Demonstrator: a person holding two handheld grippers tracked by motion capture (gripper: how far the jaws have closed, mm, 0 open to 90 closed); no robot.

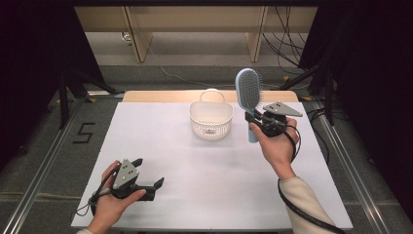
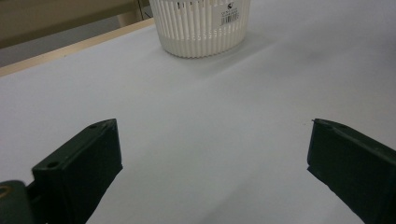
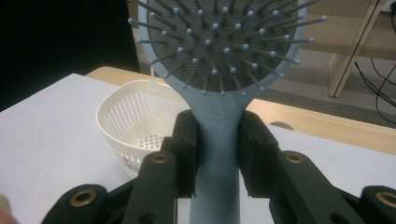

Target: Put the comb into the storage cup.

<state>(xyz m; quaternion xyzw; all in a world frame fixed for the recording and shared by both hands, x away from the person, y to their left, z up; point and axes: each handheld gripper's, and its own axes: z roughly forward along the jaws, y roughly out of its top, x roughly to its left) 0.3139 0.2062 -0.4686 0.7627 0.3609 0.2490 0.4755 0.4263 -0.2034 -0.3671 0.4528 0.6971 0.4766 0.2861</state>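
White table [image 1: 195, 195], dark room; right claw [image 1: 257, 117] grips hairbrush [image 1: 248, 90] w/ left claw [image 1: 148, 171] released.

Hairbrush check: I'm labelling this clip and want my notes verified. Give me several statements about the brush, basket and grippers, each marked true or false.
1. The right gripper clamps the blue hairbrush by its handle. True.
2. The hairbrush lies inside the white basket. False: it is held upright in the air, to the right of the basket.
3. The left gripper holds a comb. False: its jaws stand open with nothing between them.
4. The basket is empty. True.
5. The left gripper sits low at the near left part of the white table. True.
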